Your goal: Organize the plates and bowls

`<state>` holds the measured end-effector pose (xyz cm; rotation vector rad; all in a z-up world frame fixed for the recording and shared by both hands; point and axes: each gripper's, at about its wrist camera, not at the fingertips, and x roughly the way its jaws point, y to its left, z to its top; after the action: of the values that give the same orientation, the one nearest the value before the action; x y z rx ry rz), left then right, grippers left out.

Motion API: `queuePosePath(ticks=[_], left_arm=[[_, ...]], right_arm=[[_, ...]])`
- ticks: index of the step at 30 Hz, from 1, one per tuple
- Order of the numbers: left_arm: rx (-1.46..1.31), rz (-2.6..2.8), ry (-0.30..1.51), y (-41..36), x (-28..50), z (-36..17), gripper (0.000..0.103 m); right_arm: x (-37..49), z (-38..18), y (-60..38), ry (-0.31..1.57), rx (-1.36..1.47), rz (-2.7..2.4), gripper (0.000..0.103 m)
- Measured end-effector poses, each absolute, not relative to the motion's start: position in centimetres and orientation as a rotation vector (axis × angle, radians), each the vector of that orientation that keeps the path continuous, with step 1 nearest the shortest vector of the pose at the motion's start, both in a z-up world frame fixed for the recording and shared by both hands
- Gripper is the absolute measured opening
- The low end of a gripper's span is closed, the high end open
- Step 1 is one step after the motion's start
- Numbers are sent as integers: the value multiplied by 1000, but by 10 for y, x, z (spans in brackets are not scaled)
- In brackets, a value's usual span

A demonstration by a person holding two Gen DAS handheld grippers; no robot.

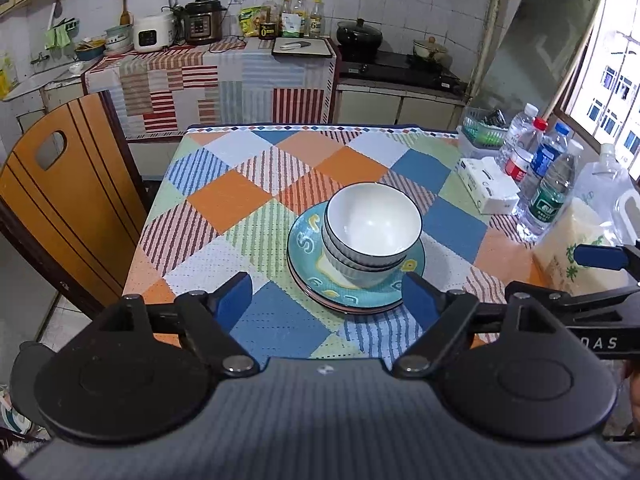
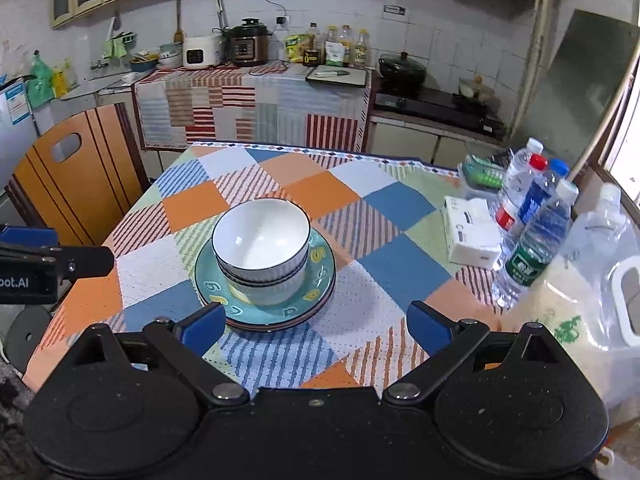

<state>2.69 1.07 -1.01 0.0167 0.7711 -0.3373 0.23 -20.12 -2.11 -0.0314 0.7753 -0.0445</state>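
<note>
Two nested white ribbed bowls [image 1: 370, 236], dark-rimmed and mouths up, sit on stacked teal plates [image 1: 308, 264] at twelve o'clock of both empty, wide-open tongs [image 1: 326, 300] [image 2: 314, 326].

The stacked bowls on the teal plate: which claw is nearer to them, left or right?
About equal; perhaps left. The left claw is open just before the stacked bowls, which sit slightly to its right. The right claw is open too, with the bowls to its left.
</note>
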Motion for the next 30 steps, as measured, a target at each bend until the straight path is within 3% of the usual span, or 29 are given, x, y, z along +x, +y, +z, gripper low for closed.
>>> queuePosePath(ticks=[9,30], left_arm=[[45,-312,758,4,23,-21,102],[28,-308,755,2,18,-20,103]], right_arm=[[-3,-34,-196,777,-53,-84,99],[-8,-31,-198,764,-27,-106,99]])
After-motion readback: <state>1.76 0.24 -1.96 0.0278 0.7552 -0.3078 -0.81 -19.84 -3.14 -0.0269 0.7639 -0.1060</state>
